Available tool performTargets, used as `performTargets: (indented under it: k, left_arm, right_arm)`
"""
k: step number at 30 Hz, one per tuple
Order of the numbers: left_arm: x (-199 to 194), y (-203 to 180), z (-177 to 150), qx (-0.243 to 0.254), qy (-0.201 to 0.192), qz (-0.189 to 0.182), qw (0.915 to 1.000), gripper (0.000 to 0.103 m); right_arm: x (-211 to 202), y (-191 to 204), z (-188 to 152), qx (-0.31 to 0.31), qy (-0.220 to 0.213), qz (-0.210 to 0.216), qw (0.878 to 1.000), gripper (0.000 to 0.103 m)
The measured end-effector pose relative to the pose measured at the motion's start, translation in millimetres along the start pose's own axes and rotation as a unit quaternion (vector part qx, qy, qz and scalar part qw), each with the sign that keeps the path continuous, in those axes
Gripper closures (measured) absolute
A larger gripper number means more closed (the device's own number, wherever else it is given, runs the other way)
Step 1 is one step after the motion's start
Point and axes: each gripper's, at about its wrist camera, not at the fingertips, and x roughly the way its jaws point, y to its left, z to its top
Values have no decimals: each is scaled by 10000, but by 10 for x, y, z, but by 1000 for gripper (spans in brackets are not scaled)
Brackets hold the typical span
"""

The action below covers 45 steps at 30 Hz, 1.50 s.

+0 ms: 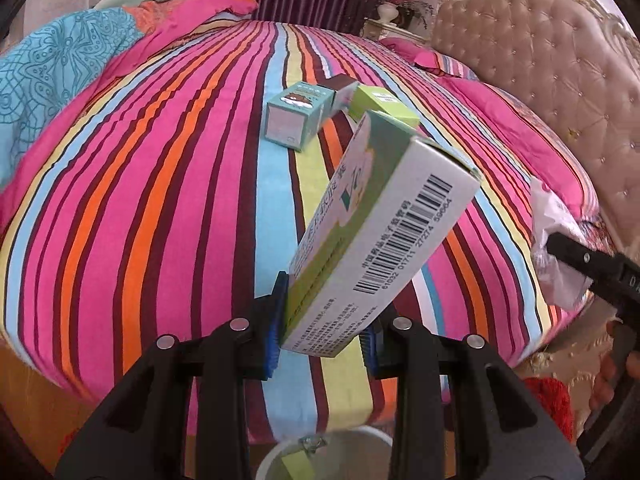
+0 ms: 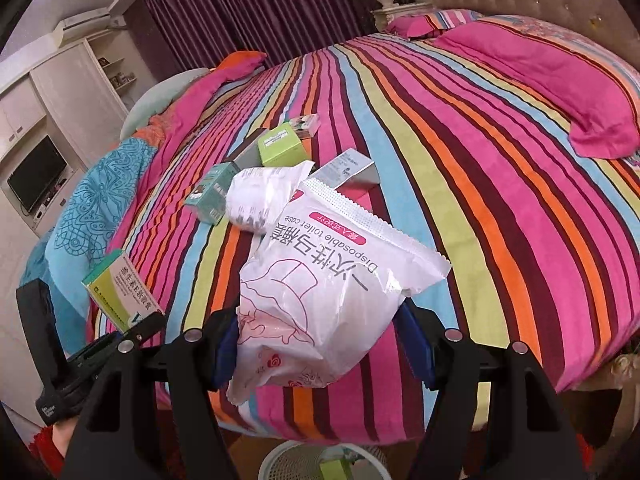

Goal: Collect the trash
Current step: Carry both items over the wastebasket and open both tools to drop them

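Left claw [image 1: 322, 332] pinches the medicine box [image 1: 384, 236] by one end above the bin [image 1: 320, 456], right claw [image 2: 320, 344] clutches the plastic packet [image 2: 320, 300]; either, tilted, could miss.

Boxes [image 2: 280, 148] cluster mid-bed [image 2: 480, 200] — open striped cover all round them; the white bin [image 2: 280, 460] stands below, mouth unobstructed.

Matt cardboard box [image 1: 380, 236], glossy crinkled plastic packet [image 2: 320, 296], soft woven striped cloth bedspread [image 1: 160, 200].
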Motion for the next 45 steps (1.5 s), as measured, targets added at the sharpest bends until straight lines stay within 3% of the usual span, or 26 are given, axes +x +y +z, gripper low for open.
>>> performTargets:
  k: [16,27,38,45]
  left_arm:
    - [-458,-95,-727,62,286,-218,9993,72]
    - [-428,-178,-1205,119,775,-284,9965,72]
    - [-196,-114,-1513,-56,1440,-278,9892,72]
    - [-10,-84,-1654,-138,1918,-235,9811,72]
  right_arm:
    - [-321,254,-582,-192,229,308,9991,39]
    - [-307,317,-1008,-42,600,200,9980,39]
    - [-81,308,-1422,118,1377,85,9904,39]
    - [190,138,-1660,463,2084,47,9769,39]
